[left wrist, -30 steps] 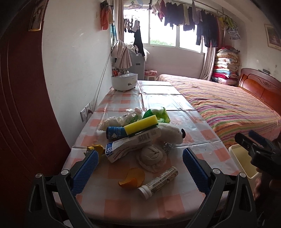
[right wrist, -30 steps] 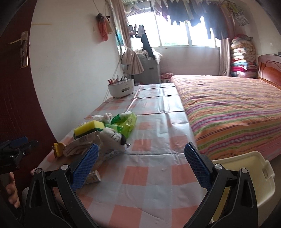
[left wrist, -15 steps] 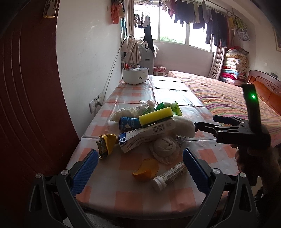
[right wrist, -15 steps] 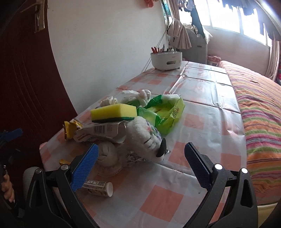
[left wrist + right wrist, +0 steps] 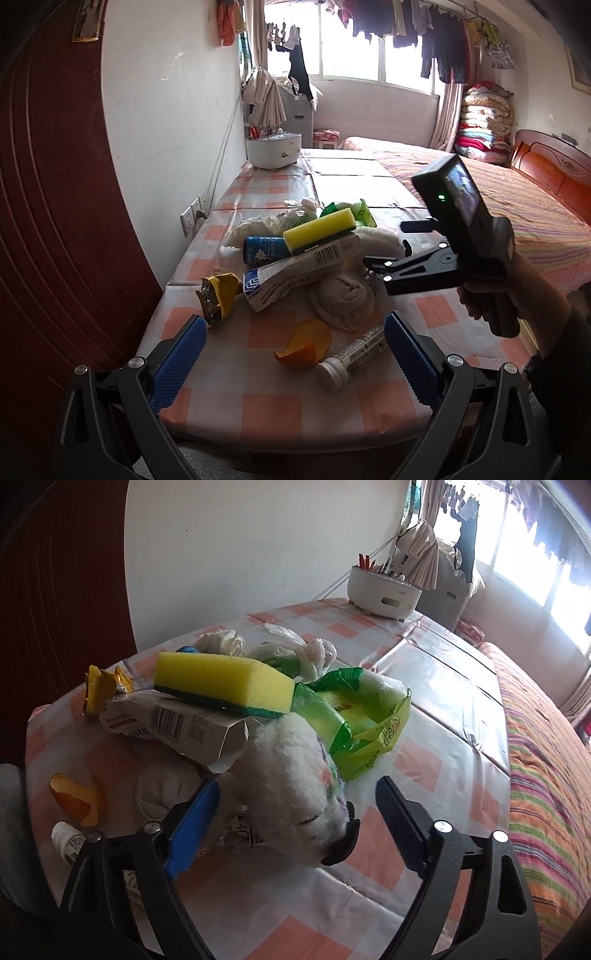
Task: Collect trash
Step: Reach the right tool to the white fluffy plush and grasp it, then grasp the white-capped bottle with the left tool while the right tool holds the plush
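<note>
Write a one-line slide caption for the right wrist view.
Right tongs, jaws just closing but not yet gripping, straddle a white plush toy in the trash pile beneath a yellow sponge.

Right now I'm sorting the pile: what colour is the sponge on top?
Yellow with a dark green scouring layer underneath; the right wrist view shows it best.

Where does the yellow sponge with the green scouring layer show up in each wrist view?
Left wrist view: the yellow sponge with the green scouring layer sits centre frame, atop the trash pile, on the white barcoded carton.
Right wrist view: the sponge lies upper left of centre, on the same carton.
Shared landmark: the white round tub at the table's far end by the wall.
</note>
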